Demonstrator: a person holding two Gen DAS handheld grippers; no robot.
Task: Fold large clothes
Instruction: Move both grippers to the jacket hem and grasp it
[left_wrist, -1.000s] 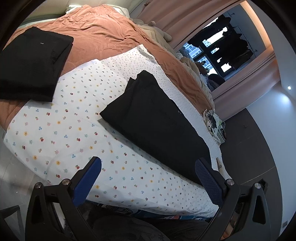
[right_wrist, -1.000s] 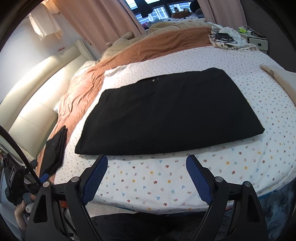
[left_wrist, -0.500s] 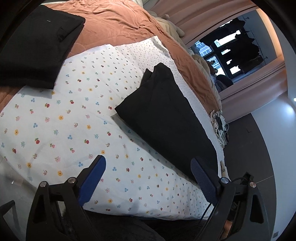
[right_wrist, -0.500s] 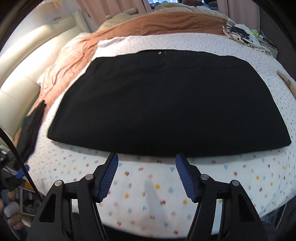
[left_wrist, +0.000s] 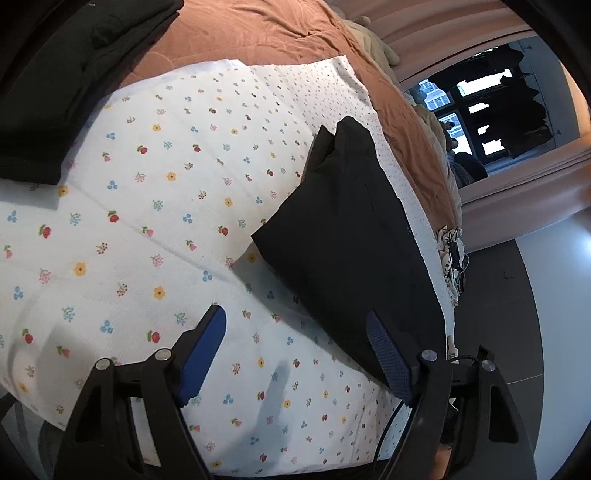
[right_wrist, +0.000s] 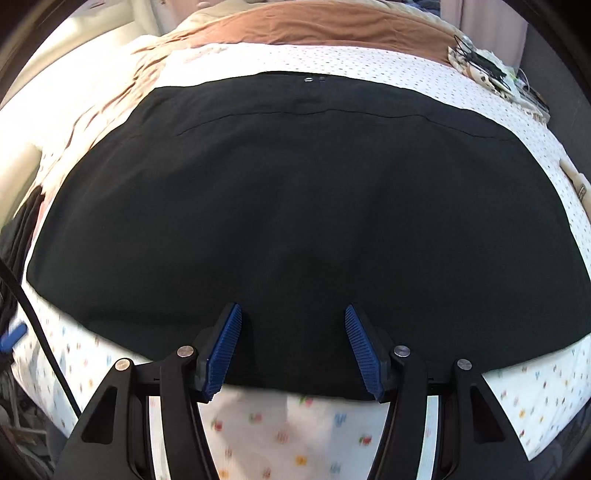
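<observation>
We are facing a floral sheet (left_wrist: 140, 206) covering a bed under a curtained window (left_wrist: 491, 110). Our left gripper (left_wrist: 295, 332) and right gripper (right_wrist: 293, 325), jaws just narrowing but still apart, are hanging over the black garment (right_wrist: 295, 203), gripping nothing.

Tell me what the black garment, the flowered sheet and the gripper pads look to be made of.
Black garment: matte woven cloth, probably a smooth suiting or synthetic; it lies flat with a fine stitched seam.
Flowered sheet: thin white printed fabric, likely cotton; soft fold creases show.
Pads of the right gripper: blue, likely rubber or textured plastic, with a fine ribbed grid; the fingers behind them look like hard black plastic.
</observation>
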